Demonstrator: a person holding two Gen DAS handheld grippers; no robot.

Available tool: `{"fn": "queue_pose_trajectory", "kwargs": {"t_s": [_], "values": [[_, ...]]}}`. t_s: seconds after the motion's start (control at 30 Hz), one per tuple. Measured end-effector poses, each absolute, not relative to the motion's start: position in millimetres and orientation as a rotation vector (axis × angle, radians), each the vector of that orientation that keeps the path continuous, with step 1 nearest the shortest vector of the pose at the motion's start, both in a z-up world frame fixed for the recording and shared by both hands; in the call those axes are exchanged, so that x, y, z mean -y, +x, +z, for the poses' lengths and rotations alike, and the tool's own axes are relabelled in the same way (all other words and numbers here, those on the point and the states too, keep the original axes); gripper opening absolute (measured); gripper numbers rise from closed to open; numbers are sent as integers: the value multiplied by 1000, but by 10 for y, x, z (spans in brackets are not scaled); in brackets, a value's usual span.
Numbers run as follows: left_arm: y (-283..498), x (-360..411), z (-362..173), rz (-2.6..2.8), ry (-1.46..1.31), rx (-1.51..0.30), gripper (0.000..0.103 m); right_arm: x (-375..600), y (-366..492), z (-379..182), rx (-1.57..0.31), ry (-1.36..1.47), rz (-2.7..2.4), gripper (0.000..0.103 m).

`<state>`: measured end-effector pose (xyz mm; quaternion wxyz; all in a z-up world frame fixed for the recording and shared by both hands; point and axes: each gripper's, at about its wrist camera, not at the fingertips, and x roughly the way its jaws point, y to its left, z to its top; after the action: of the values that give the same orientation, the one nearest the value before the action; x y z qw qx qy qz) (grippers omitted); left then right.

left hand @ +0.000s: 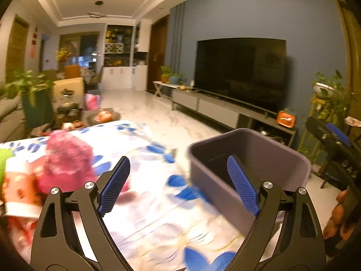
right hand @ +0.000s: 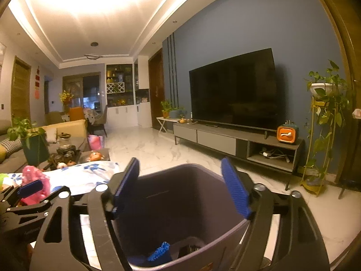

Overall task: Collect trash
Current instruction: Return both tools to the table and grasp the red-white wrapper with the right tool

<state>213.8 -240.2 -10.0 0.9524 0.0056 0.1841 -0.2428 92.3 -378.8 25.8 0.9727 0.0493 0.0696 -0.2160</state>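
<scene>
A grey plastic bin (left hand: 266, 155) stands off the right end of a table with a white and blue floral cloth (left hand: 144, 180). My left gripper (left hand: 178, 180) is open and empty above the cloth, between the bin and a crumpled pink wrapper (left hand: 67, 160). A red and white packet (left hand: 20, 187) lies left of the wrapper. My right gripper (right hand: 180, 187) is open and empty directly above the bin (right hand: 187, 205). Blue trash (right hand: 160, 251) lies at the bin's bottom. The left gripper (right hand: 29, 189) shows at the left of the right wrist view, by the pink wrapper (right hand: 36, 178).
A TV (right hand: 234, 90) stands on a low grey console (right hand: 237, 142) along the blue wall. A plant stand (right hand: 322, 135) is at the right. A sofa, a potted plant (right hand: 33, 140) and a tea set lie beyond the table. White marble floor (right hand: 158, 146) runs between.
</scene>
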Motion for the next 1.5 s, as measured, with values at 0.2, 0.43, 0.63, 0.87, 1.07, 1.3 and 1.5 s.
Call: {"fn": "queue_pose_trajectory", "kwargs": {"t_s": [0.2,0.43,0.63,0.87,1.07,1.3,1.5], "values": [[1906,1920,-109,-375,-20,-374,88,3590,787,280,-132,108,-387,87],[1595,1309,-145,-224,-32,-363,88,3233,713,265,-162,87,-266,88],[1339,697,-181,-73,-58,-360,88,2818,736,227,-166,81,-138,89],[1148,98,-209,61,-97,-358,88,2275,844,129,-184,62,-23,89],[1032,-324,-294,136,-135,-373,88,1950,1049,-52,-275,82,74,89],[1005,-615,-336,177,-172,-373,88,1540,1231,-259,-356,63,168,89],[1026,-726,-388,185,-176,-376,88,1257,1407,-364,-396,14,201,77]]}}
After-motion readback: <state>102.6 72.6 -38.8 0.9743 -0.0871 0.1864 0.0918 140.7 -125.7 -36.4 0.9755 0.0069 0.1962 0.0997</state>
